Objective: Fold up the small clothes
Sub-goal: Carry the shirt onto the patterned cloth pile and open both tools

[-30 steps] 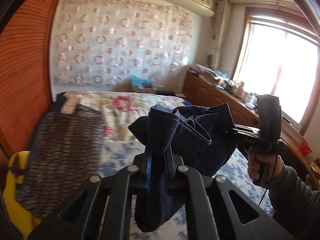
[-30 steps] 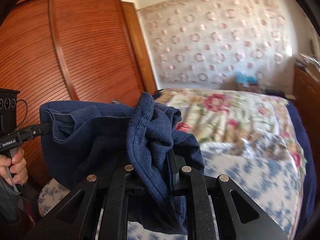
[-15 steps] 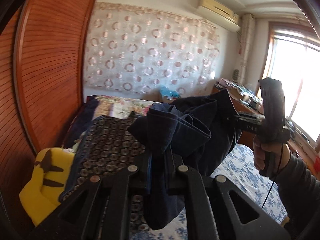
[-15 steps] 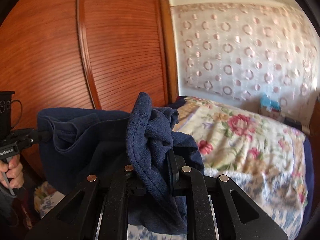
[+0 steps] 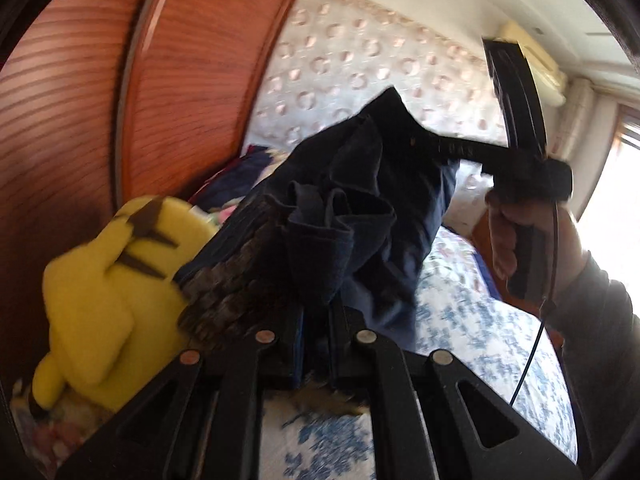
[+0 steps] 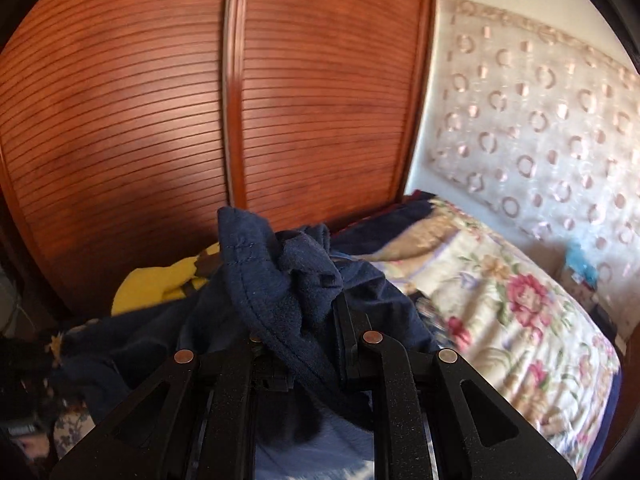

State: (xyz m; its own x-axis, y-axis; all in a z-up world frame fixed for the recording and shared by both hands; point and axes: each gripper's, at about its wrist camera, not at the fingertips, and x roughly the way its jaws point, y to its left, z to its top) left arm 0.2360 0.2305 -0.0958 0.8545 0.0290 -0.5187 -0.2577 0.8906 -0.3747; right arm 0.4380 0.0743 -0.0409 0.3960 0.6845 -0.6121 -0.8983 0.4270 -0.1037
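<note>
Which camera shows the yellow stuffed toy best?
The left wrist view. There the yellow stuffed toy shows its body and dark stripes, blurred, beside the wooden wardrobe. The right wrist view gives only a yellow patch behind the navy garment.

- Left wrist view looks along its fingers, close behind the navy garment, tilted down toward the bed
- Right wrist view faces the wardrobe, just as close
- Both share garment, yellow plush, bed

Navy garment, yellow plush with dark stripes, blue-floral white sheet, seemingly brown-checked cloth.
</note>
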